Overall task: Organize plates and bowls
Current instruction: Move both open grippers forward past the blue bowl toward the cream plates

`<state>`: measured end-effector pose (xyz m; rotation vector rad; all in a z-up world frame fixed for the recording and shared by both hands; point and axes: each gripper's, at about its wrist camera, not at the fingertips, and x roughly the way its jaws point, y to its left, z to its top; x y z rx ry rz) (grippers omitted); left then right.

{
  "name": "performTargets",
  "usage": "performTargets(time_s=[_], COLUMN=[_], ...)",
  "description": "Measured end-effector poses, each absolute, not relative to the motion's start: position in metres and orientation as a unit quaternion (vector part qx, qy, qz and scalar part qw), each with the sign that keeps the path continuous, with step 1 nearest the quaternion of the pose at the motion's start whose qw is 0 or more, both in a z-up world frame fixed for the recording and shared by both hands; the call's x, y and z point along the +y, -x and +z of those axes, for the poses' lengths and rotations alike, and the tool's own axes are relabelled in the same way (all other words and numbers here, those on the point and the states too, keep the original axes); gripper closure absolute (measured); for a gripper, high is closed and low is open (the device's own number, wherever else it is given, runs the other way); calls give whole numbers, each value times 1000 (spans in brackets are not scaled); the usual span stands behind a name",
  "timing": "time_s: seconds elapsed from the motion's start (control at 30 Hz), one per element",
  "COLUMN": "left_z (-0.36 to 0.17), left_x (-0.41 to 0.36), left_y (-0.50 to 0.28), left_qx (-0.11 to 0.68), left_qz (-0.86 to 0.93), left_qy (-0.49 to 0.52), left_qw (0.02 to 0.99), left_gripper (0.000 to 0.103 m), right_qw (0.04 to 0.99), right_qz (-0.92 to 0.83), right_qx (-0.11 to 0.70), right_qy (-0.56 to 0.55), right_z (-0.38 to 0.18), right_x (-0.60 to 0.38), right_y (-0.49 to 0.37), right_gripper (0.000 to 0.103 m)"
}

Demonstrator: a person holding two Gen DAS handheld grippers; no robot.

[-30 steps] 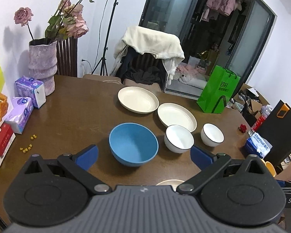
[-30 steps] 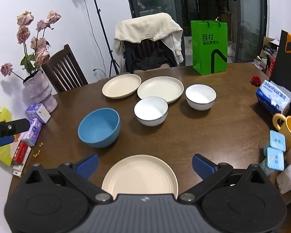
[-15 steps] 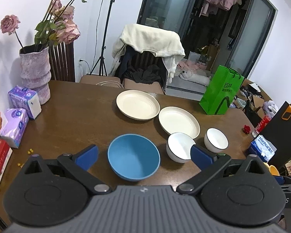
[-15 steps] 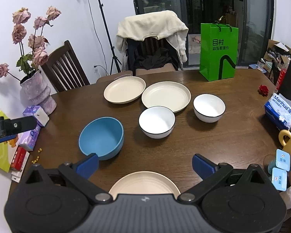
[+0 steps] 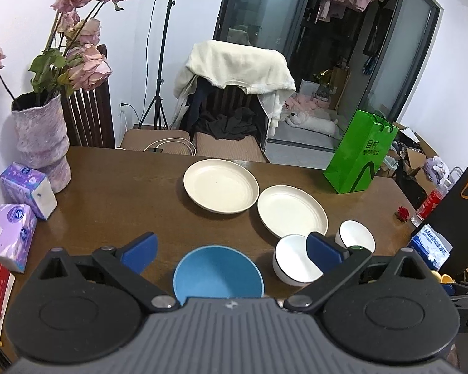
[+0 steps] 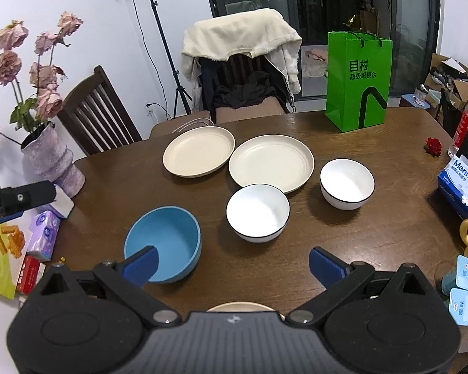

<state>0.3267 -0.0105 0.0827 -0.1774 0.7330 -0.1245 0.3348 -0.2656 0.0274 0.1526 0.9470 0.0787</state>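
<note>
Blue bowl below wide-open empty left tongs, right tongs likewise

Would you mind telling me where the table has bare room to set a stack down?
Bare wood lies between the vase and the far plate, and right of the white bowls before the tissue pack. The middle is crowded: the blue bowl, plates and bowls sit close together.
</note>
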Motion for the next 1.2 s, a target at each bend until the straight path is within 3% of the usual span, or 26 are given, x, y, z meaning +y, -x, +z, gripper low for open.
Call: performTargets(time_s=[1.2], left_z=[39], left_x=[19], left_y=[-474], left_qx=[401], left_qz=[-44], left_qy=[98], left_qw=[910], left_gripper=[0], right_qw=[869], right_qz=[33], right_qx=[485], right_qy=[-91], right_z=[-2], right_x=[-236], right_y=[-489], right_gripper=[0])
